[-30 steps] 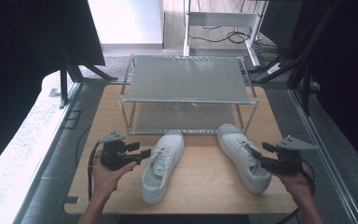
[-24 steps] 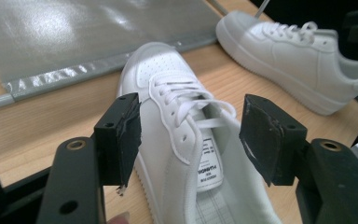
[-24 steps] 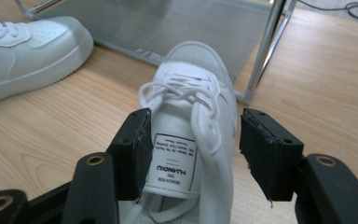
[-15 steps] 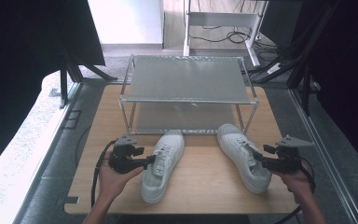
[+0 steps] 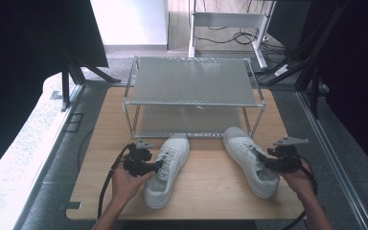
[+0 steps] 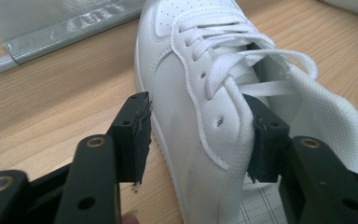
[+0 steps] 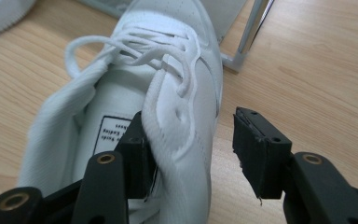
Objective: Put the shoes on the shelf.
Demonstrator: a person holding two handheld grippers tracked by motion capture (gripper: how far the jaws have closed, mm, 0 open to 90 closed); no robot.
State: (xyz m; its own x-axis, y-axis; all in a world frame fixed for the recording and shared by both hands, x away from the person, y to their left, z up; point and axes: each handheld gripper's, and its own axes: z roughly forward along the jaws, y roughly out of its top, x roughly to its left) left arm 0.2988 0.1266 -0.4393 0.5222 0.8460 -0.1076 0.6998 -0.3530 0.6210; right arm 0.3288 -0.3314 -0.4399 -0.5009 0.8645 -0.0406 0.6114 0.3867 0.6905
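On the near half of the wooden table (image 5: 206, 191), the left gripper (image 5: 159, 166) straddles the outer side wall of the left white sneaker (image 5: 168, 168): one jaw stands outside the sole at 9 o'clock of the shoe, the other sits inside the opening against the laces, and the jaws have just been closing with that wall between them, not yet clenched. At 3 o'clock of it, well apart, the right gripper (image 5: 263, 162) straddles the side wall of the right white sneaker (image 5: 249, 160) the same way, one jaw inside the shoe touching the collar, the other clear of the leather with a gap; its jaws too have just been closing, released for now. Toward 12 o'clock, both toes point at the metal shoe rack (image 5: 191, 86), just beside its lower shelf.
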